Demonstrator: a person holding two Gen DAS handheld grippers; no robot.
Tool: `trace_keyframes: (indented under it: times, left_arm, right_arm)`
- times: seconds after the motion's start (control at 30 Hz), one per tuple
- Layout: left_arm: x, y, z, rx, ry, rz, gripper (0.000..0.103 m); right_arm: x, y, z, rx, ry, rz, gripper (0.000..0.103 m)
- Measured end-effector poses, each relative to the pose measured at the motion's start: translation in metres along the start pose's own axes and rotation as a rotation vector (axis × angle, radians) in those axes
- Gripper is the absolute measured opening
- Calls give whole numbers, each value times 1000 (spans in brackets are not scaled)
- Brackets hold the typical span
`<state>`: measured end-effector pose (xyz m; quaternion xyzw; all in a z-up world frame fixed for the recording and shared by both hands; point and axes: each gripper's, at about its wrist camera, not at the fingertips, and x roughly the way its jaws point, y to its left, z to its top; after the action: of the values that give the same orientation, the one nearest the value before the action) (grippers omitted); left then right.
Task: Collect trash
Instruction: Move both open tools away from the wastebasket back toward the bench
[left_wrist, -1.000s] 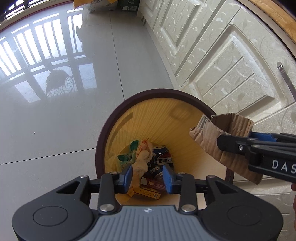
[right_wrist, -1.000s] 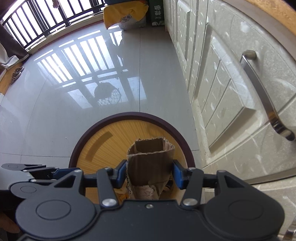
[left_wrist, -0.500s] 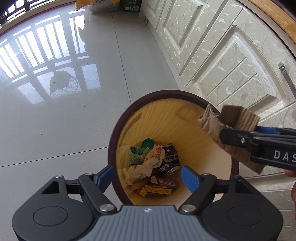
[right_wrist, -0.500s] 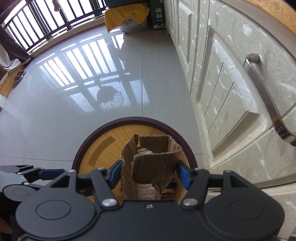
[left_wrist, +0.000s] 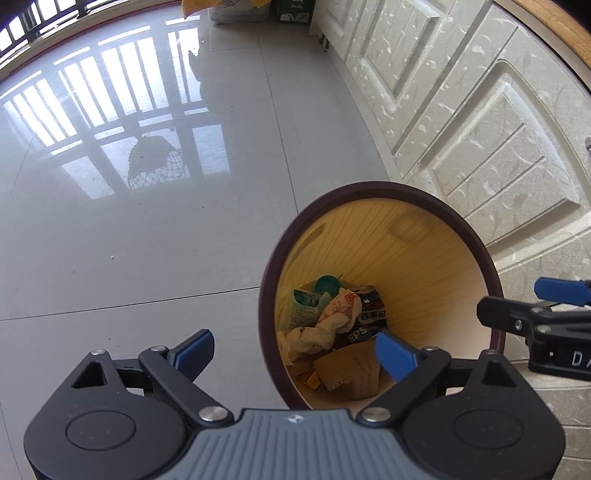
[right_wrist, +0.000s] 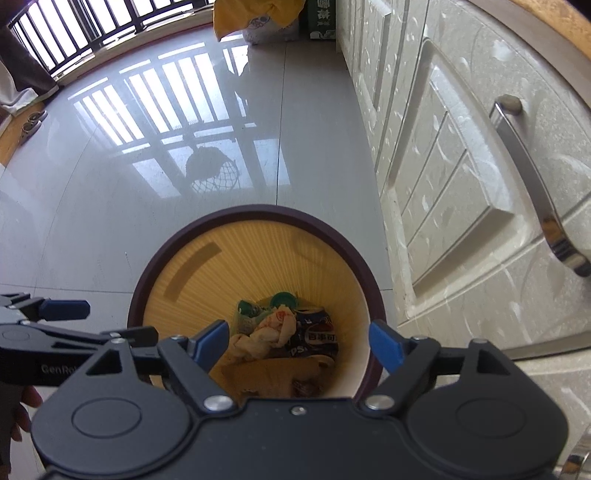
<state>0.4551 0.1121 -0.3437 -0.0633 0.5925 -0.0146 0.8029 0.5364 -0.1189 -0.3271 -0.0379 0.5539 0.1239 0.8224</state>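
Two wrist cameras, both looking steeply down from close above.
The left view sits left of the bin and sees it off to the right; the right view hangs almost over it. Both share the bin, tiled floor and cabinet doors.

The bin mouth lies open from above, its floor crowded with trash. White cabinet doors crowd its right; bare floor spreads left
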Motion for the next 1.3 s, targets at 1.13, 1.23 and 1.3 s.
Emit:
trace_keyframes:
  times: [1.13,1.23,1.3]
  left_arm:
    - [-50,8,-27,-18,-84,73,103]
    - [-58,9,-30,-23,-101,79,103]
    - [-62,10,-32,-27,-113,81,103]
  right_arm:
    - [-39,9,-30,-84,-95,-109,103]
    - [-47,12,-30,-95,-118,-122,103]
    - [-52,13,-31,-99,-133,-131,103]
